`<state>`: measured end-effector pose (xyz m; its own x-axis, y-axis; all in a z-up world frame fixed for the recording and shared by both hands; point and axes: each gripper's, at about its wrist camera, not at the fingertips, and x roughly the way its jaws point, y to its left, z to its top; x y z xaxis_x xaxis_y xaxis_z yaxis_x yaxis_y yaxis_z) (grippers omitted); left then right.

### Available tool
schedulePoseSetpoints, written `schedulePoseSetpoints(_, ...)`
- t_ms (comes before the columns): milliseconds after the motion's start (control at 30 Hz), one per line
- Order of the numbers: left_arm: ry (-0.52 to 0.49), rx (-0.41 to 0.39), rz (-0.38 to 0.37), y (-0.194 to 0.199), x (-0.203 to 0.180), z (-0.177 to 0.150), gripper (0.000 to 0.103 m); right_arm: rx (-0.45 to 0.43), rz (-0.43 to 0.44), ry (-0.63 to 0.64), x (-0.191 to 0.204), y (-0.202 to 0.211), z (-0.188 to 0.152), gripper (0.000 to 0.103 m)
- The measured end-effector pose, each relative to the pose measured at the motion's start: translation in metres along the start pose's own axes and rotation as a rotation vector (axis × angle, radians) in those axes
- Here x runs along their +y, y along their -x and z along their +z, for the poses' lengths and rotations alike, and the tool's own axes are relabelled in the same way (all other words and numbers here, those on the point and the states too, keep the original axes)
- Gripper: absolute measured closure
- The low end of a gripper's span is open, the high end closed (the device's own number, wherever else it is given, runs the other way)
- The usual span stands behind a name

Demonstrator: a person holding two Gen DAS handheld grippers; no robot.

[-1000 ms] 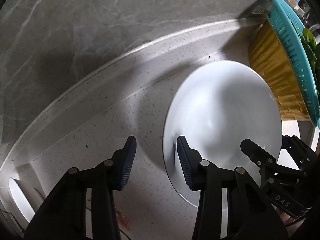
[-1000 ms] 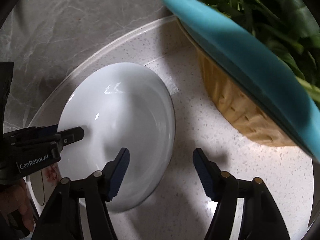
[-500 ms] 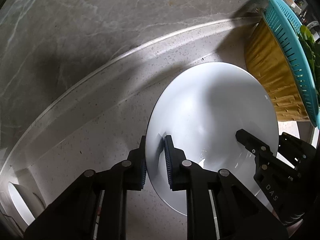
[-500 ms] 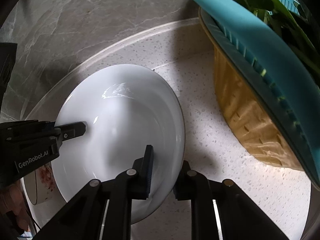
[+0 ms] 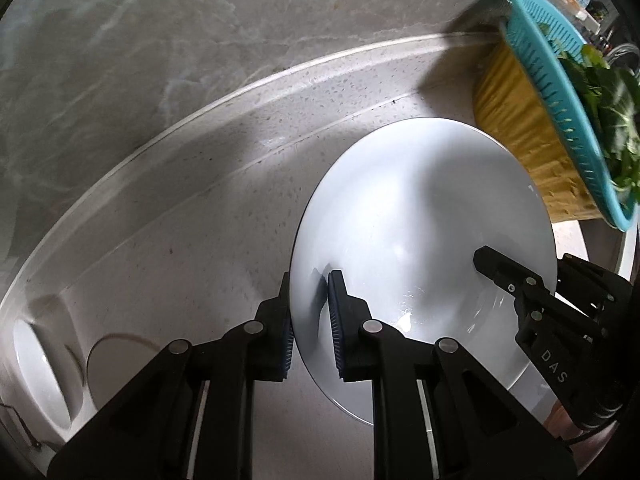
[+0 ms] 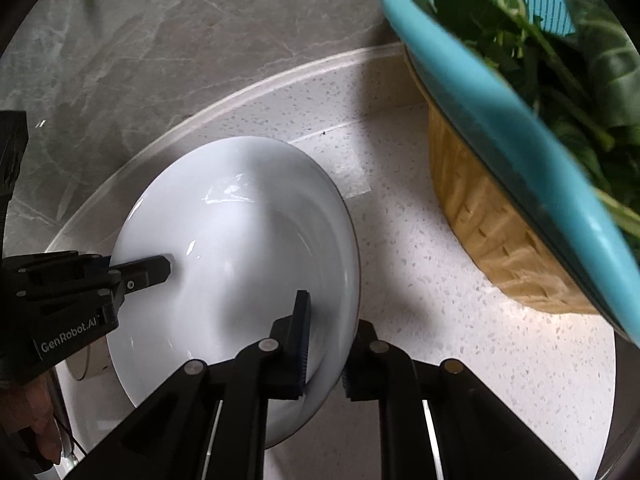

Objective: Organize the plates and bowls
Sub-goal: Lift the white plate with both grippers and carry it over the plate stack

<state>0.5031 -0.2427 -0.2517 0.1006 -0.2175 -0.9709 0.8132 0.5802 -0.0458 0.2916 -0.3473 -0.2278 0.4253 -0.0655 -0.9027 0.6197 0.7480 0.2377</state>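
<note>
A large white plate (image 5: 424, 216) is held between both grippers over the speckled counter (image 5: 180, 264). My left gripper (image 5: 310, 320) is shut on its left rim. My right gripper (image 6: 326, 344) is shut on its right rim; the plate also shows in the right wrist view (image 6: 240, 248). The right gripper's finger shows at the plate's right side in the left wrist view (image 5: 504, 272). Part of another white dish (image 5: 36, 376) lies at the far left.
A teal colander (image 6: 500, 120) of leafy greens (image 6: 560, 72) sits on a yellow basket (image 6: 492, 232) right of the plate. The grey marble wall (image 5: 160, 40) rises behind the counter's raised back edge. A tan ring mark (image 5: 116, 344) is on the counter at left.
Both grippers closed on the plate's opposite rims, and the plate has since risen off the counter and drawn slightly away from the basket.
</note>
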Motion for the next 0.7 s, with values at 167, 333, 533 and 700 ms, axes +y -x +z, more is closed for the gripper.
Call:
schedulePoseSetpoints(167, -0.001, -0.032, 0.010, 0.028, -0.003, -0.020, 0.090, -0.020, 0.018, 0.028, 0.009, 0.024, -0.006, 0.088)
schedulePoseSetpoints(333, 0.021, -0.055, 0.019, 0.056, 0.010, -0.057, 0.090, -0.031, 0.047, 0.066, 0.025, 0.048, -0.022, 0.089)
schedulePoseSetpoints(533, 0.088, -0.057, 0.030, 0.075, 0.038, -0.111, 0.090, -0.014, 0.081, 0.138, 0.058, 0.059, -0.052, 0.089)
schedulePoseSetpoints(700, 0.157, -0.052, 0.034, 0.084, 0.070, -0.168, 0.089, 0.009, 0.109, 0.199, 0.090, 0.059, -0.081, 0.089)
